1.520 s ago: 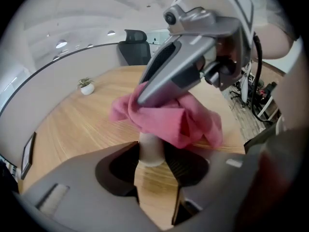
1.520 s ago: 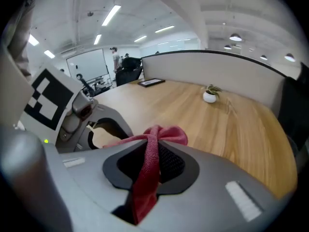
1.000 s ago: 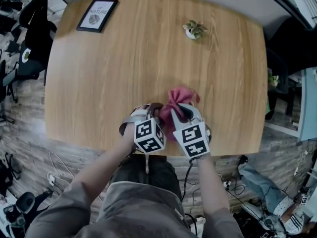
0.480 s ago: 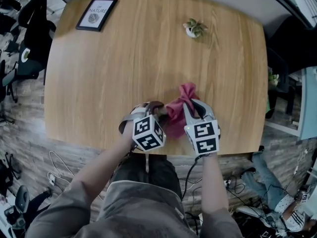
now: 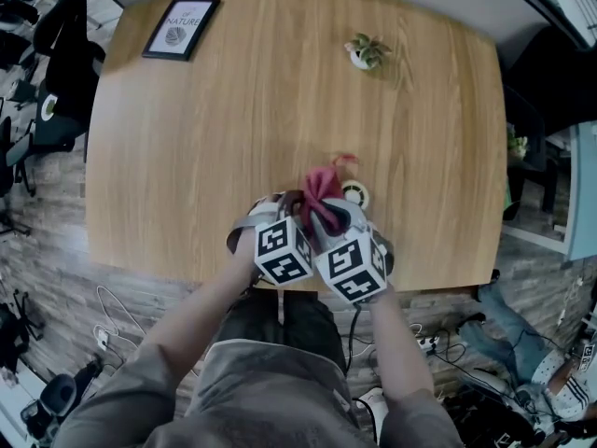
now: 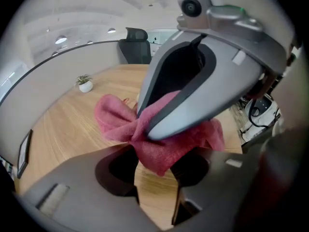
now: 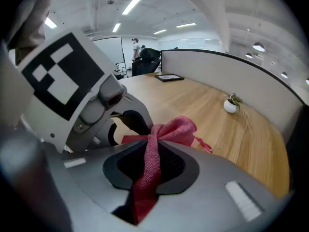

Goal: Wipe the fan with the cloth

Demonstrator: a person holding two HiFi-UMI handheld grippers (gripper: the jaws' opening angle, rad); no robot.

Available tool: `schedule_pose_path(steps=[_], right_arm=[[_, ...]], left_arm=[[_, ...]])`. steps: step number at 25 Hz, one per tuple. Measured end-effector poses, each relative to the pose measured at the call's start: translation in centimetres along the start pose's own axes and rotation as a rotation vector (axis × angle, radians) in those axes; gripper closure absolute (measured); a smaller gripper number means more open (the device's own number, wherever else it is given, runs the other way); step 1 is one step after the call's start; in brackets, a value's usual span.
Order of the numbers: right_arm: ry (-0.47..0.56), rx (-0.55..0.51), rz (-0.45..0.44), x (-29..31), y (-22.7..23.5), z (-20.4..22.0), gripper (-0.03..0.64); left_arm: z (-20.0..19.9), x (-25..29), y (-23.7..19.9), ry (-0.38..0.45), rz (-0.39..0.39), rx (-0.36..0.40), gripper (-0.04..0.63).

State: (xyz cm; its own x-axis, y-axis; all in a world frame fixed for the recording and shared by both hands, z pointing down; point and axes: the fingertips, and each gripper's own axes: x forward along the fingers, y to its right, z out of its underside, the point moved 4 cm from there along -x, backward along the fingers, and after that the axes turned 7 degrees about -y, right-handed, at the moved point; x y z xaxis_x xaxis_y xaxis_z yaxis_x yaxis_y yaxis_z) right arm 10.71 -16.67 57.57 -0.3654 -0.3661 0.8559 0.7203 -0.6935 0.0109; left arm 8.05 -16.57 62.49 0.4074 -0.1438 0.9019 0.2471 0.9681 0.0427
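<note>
starting at the far left corner of the bench [image 5: 187, 138], a black picture frame [image 5: 182, 28] is seen lying flat, close to both the far edge and the left edge. office chairs [image 5: 56, 82] are stood just off the left edge. a wide stretch of open wood is left between the frame and the near edge.

at the near edge, about midway along it, the left tongs [image 5: 280, 203] are held pointing down and away. their jaws are spread, and wood is seen through the gap. the lower corner of the red cloth [image 5: 317, 183] hangs at their tips; whether it is touched cannot be told.

close beside them on the right, the right tongs [image 5: 326, 215] are pressed together on the cloth. it is gathered into a narrow strip between the jaws and flares into a bunch beyond them, above the wood.

just right of the bunch, a small round white-rimmed object [image 5: 354, 194] is seen on the bench. it may be the fan, but this cannot be confirmed. open wood runs from there to the right edge. a small potted plant [image 5: 366, 54] is stood near the far edge, right of centre, well apart from the tongs.
</note>
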Motion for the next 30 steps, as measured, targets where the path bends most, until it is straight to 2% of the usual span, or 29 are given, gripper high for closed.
schedule_pose_path(steps=[2, 5, 9, 13, 16, 21, 24, 27, 30], right_arm=[[-0.026, -0.028, 0.044, 0.4, 0.6, -0.5, 0.551], [-0.047, -0.014, 0.124, 0.5, 3.2, -0.7, 0.551], [-0.020, 0.022, 0.212, 0.0, 6.2, -0.3, 0.551], [0.012, 0.164, 0.251, -1.3, 8.9, 1.1, 0.551], [-0.003, 0.238, 0.286, -2.5, 9.8, 3.0, 0.551], [-0.048, 0.308, 0.285, -4.3, 8.6, 6.2, 0.552], [-0.055, 0.312, 0.243, -4.6, 6.1, 7.3, 0.552], [-0.012, 0.311, 0.208, -4.5, 3.7, 7.2, 0.552], [0.050, 0.276, 0.173, -4.3, 2.3, 5.2, 0.552]], left_arm=[[0.0, -0.2, -0.1, 0.003, 0.001, 0.001, 0.422], [-0.1, -0.2, -0.1, 0.004, -0.007, 0.013, 0.422], [-0.1, -0.2, -0.1, 0.005, -0.012, 0.004, 0.422], [-0.1, -0.1, 0.0, -0.005, -0.023, 0.004, 0.422], [0.0, 0.0, 0.0, -0.015, -0.024, 0.002, 0.422], [-0.1, -0.1, -0.1, -0.021, -0.018, -0.006, 0.422], [0.0, -0.1, -0.2, -0.010, -0.009, -0.043, 0.422], [0.0, 0.0, -0.3, -0.002, -0.002, -0.067, 0.422], [-0.1, 0.0, -0.4, -0.012, -0.026, -0.034, 0.422]])
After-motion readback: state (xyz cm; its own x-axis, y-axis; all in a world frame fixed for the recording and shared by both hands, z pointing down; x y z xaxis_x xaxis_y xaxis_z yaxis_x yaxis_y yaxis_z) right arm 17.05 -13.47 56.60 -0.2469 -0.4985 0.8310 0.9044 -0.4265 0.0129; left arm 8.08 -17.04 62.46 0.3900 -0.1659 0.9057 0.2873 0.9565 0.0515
